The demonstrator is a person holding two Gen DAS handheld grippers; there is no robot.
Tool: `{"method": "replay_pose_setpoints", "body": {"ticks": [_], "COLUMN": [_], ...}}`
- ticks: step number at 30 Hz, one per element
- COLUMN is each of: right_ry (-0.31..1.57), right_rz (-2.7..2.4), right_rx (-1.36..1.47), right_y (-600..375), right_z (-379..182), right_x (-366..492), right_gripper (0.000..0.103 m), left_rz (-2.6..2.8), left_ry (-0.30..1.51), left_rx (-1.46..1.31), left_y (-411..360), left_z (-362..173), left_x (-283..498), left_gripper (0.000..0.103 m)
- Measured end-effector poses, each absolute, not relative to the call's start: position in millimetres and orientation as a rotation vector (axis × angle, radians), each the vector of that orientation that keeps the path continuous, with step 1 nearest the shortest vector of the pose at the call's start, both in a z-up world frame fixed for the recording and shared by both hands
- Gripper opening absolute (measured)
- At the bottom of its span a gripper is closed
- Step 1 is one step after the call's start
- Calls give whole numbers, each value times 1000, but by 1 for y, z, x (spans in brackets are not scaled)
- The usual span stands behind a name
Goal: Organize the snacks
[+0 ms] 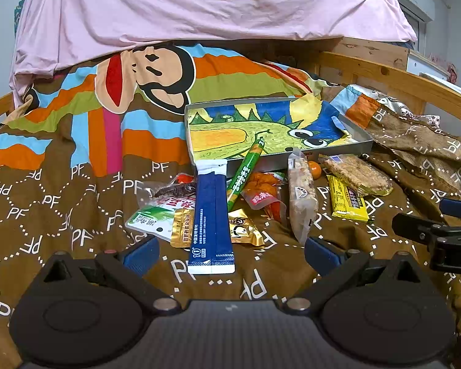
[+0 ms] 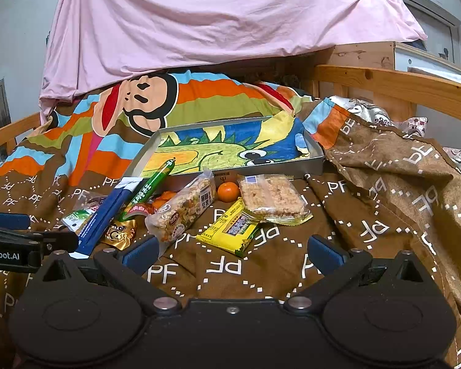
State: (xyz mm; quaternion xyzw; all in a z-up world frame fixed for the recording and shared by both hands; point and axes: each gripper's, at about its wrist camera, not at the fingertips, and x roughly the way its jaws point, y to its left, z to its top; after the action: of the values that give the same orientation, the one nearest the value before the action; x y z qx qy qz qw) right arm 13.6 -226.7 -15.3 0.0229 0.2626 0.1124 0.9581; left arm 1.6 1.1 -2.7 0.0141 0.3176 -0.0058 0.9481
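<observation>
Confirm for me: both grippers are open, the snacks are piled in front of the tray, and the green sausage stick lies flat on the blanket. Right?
Not quite. The green sausage stick isn't flat: it leans up against the tray rim, as the left wrist view shows. Left gripper and right gripper are open; the snacks do lie before the tray.

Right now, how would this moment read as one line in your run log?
phase: start | left tongs: open, empty | right tongs: open, empty | snacks: loose on blanket | tray: empty, sausage stick leaning on rim

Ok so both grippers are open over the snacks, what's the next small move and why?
Probably ease the left gripper forward and close on the blue sachet: it lies right between the open fingers, on top of the pile, while the tray behind holds only the leaning green sausage stick. The right gripper is also open and holds nothing.
</observation>
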Motion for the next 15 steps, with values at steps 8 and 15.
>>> {"method": "replay_pose_setpoints", "body": {"ticks": [8,15], "right_ry": [538,543], "right_rz": [241,237], "right_rx": [47,37], "right_y": [-228,-226], "right_z": [-18,-18], "right_x": [14,14], "right_gripper": [102,102], "left_rz": [-12,-20], "left_ry": [647,646], "left_rx": [28,24], "left_y": [0,0], "left_z": [-4,-7], "left_x": [-1,0], "left_gripper": [103,103]}}
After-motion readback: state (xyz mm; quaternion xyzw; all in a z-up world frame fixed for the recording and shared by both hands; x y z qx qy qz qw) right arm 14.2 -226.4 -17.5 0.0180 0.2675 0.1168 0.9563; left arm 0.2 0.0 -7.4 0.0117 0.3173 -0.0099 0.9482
